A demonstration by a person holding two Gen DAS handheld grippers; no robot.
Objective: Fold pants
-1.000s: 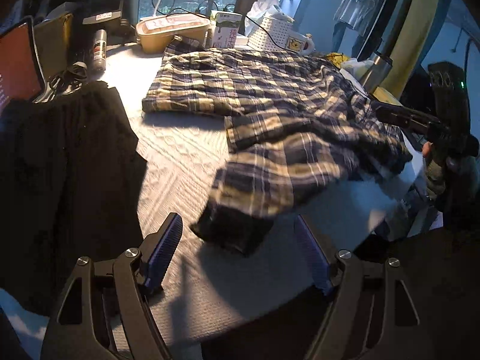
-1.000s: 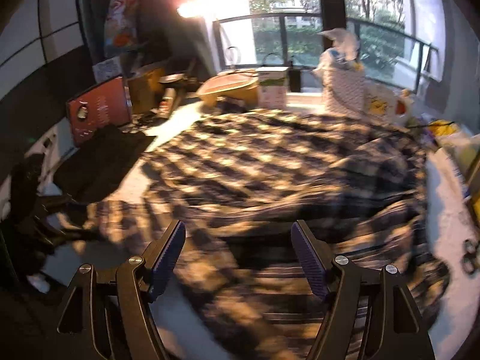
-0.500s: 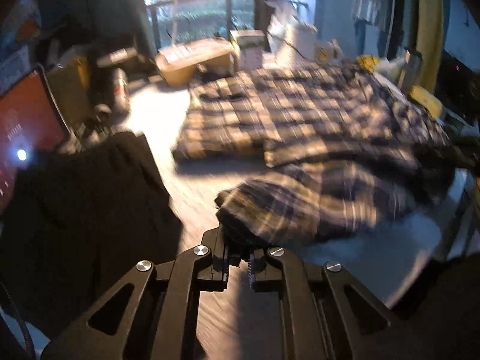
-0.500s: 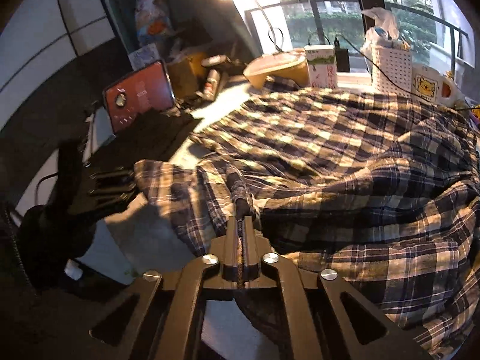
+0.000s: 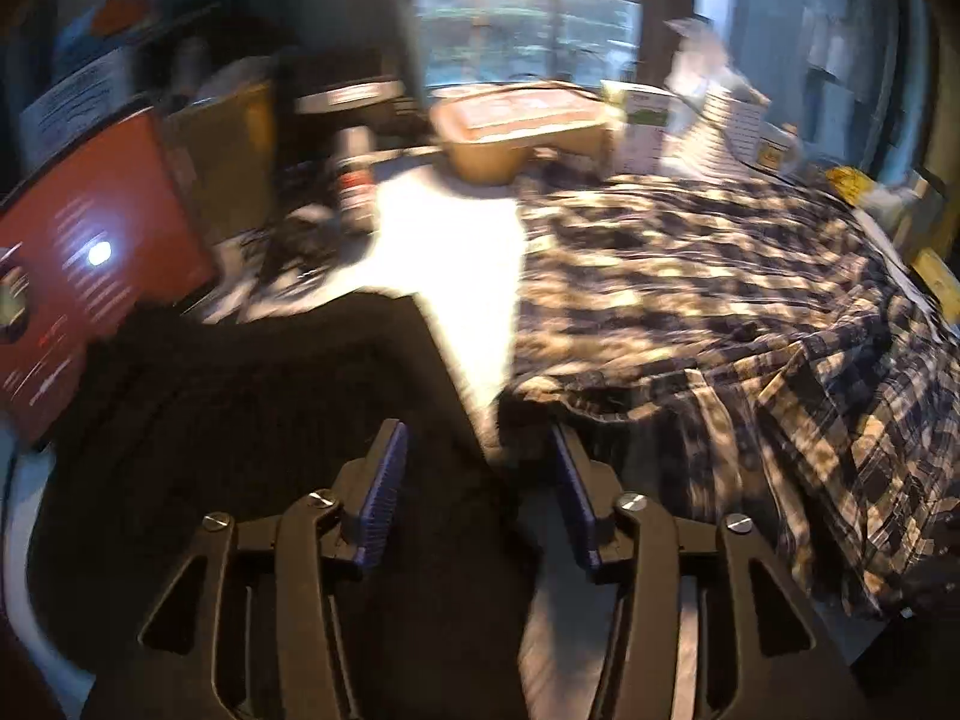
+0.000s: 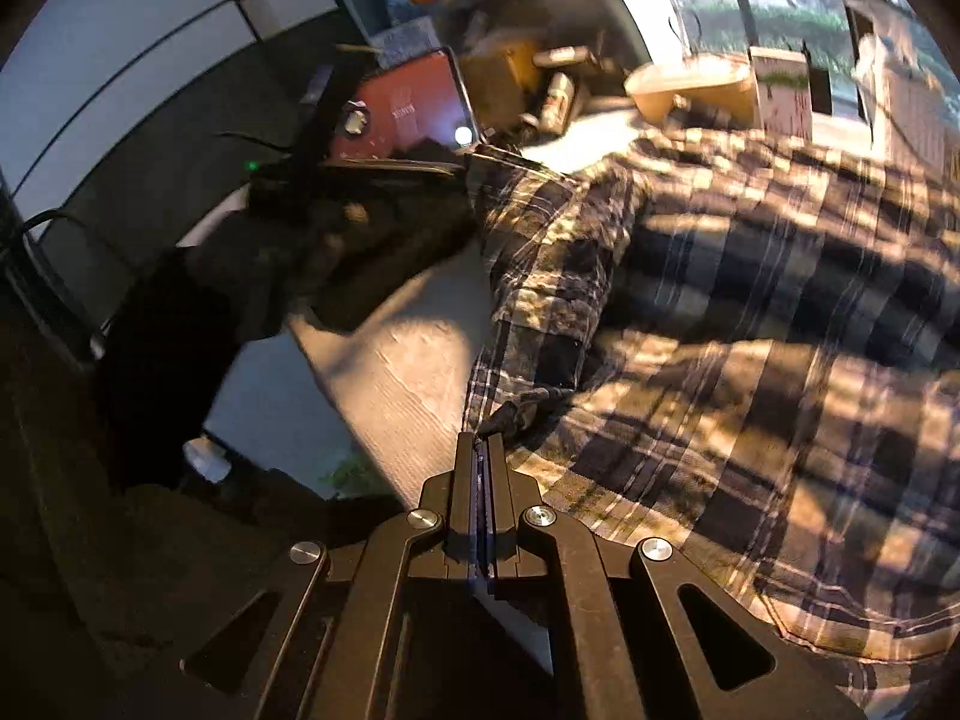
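Plaid pants (image 5: 690, 312) are lying half-folded across the desk (image 6: 390, 372). Right tongs (image 6: 483, 450) are clamping a pant edge; left tongs (image 5: 477, 480) are opening, empty. Judged next: regrip, complete fold.

Bright daylight through a large window (image 5: 528, 24) with a dark railing and green foliage beyond. Sun glare across the pale textured counter (image 5: 456, 276). Grey and white panelled wall (image 6: 150, 60) at left. Clutter along the sill: red lit screen (image 5: 90, 276), tan tub (image 5: 516, 132), white basket (image 5: 732, 120).
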